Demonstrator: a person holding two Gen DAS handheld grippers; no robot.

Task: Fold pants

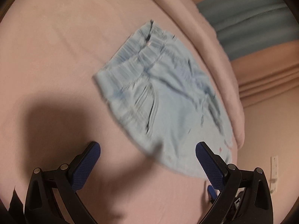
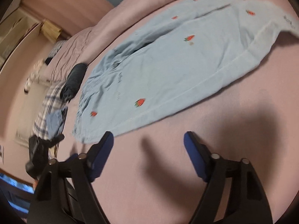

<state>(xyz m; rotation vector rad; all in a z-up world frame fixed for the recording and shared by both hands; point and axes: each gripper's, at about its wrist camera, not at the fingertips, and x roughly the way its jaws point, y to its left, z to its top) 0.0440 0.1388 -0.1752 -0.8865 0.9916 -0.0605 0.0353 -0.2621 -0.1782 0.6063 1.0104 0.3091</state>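
Left wrist view: left gripper (image 1: 147, 149) fingers spread, nothing pinched, above pink bed sheet (image 1: 56, 56). Light-blue pants (image 1: 158, 93) are laid flat just beyond. Right gripper (image 2: 148, 140) likewise spread, empty, near pants' waist edge; dark clothes (image 2: 73, 82) far left.

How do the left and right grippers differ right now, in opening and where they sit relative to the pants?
The left gripper hangs at the waistband end, with a corner of the light blue pants between its open blue pads; the right gripper hangs off the long side seam, with only pink bedsheet between its pads. The left's jaws look slightly wider than the right's. Both are open, empty, angled down, casting shadows on the sheet.
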